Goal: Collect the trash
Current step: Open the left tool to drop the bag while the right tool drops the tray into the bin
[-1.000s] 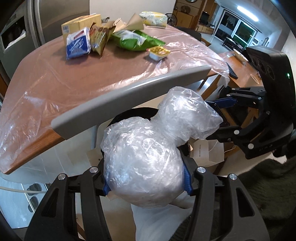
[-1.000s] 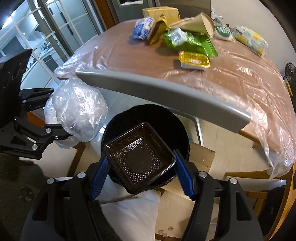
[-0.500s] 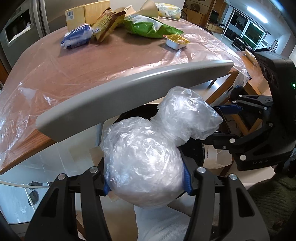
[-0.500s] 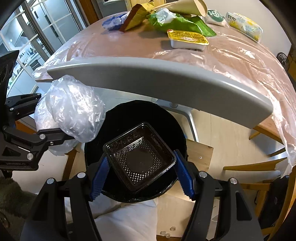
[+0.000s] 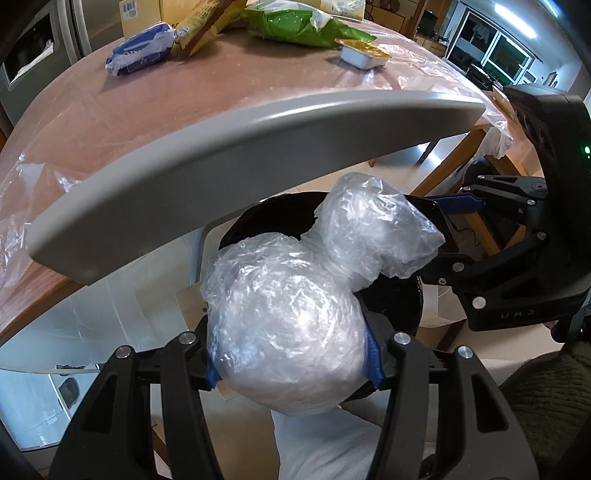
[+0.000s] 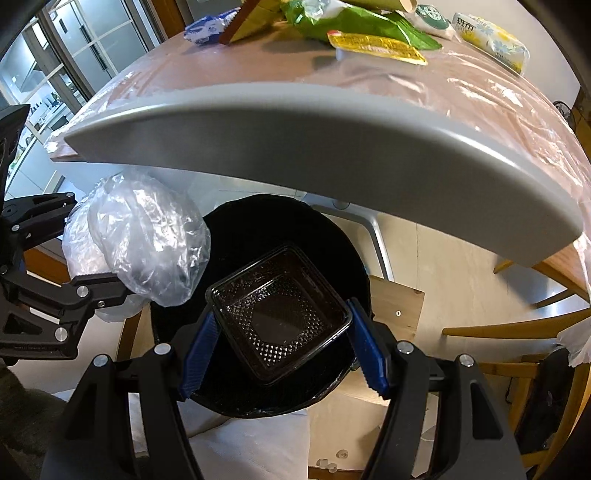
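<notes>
From the left wrist camera, the left tool [image 5: 291, 363] sits at 6 o'clock, its blue pads pressed on either side of a crumpled clear plastic bag [image 5: 295, 332], which bulges up toward 1 o'clock into a second lobe. Behind the bag is the dark mouth of a black bin [image 5: 266, 218], partly hidden by it. A grey chair back [image 5: 236, 155] arcs across the middle, and beyond it the desk [image 5: 110, 122], covered in clear film, fills the 10 to 12 o'clock area. On it lie a blue-and-white packet [image 5: 140, 59] at 11 o'clock, a green snack bag [image 5: 295, 27] at 12 and a small yellow-lidded tub [image 5: 364, 55] just right of it. At 3 o'clock the right tool [image 5: 454, 236] shows, with a dark tray edge between its fingers.

From the right wrist camera, the left tool and its bag appear at 9 o'clock, the bag touching or just over the bin's rim. At 6 o'clock the right tool [image 6: 282, 336] is clamped, about half spread, on a black square plastic tray [image 6: 280, 317] held tilted right above the bin's opening. A pale yellow packet [image 6: 491, 40] lies on the desk at 1 o'clock.
</notes>
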Demonstrator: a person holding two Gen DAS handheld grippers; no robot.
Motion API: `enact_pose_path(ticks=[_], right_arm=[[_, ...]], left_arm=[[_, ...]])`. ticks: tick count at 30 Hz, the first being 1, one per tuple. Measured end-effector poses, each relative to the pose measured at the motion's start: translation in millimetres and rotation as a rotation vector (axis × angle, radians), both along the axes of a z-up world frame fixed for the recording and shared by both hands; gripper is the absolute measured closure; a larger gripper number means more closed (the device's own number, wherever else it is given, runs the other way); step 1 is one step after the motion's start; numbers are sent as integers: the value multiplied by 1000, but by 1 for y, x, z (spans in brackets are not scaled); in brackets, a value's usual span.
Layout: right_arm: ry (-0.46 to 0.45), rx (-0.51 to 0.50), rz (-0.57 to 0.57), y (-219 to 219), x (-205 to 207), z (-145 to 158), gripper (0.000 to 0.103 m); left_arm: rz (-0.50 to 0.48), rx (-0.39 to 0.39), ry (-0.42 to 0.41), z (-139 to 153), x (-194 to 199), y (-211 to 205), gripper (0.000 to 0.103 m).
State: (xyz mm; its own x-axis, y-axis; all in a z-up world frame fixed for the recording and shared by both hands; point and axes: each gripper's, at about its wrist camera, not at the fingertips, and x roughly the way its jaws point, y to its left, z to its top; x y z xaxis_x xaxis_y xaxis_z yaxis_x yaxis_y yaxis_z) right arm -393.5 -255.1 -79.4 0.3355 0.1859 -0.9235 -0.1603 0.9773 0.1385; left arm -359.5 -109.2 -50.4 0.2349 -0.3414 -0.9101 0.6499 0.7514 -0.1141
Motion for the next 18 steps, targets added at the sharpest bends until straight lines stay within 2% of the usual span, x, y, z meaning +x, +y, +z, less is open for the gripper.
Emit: enact_pose_path(ticks=[18], right_arm=[[24,-16,-42,6,11,-9,37]], left_arm=[[0,20,3,-24,-6,-7,46]])
